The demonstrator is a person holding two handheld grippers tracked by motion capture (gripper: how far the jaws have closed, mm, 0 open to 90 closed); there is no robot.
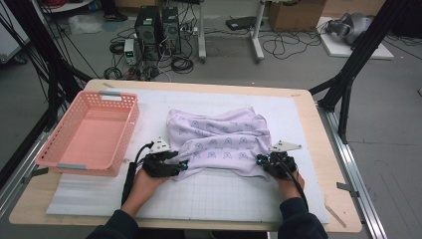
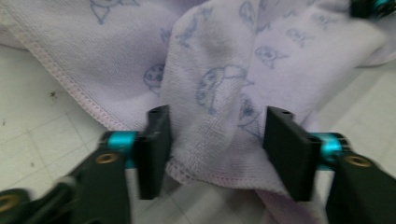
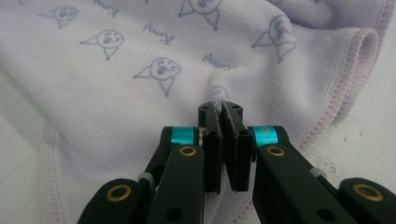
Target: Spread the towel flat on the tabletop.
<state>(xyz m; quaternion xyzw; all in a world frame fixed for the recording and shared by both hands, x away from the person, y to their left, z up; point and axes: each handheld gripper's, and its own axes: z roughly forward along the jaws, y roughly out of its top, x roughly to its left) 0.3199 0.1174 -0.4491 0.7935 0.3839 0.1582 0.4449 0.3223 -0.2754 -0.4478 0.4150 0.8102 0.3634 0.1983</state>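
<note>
A lilac towel printed with small blue faces lies crumpled on the white mat. My left gripper is at its near left corner; in the left gripper view the jaws stand open with a fold of towel between them, apart from the pads. My right gripper is at the near right edge. In the right gripper view its jaws are shut on a pinch of the towel.
A pink plastic basket stands at the table's left, close to my left hand. The white gridded mat covers most of the wooden table. Cables, computer towers and black frame legs are on the floor beyond.
</note>
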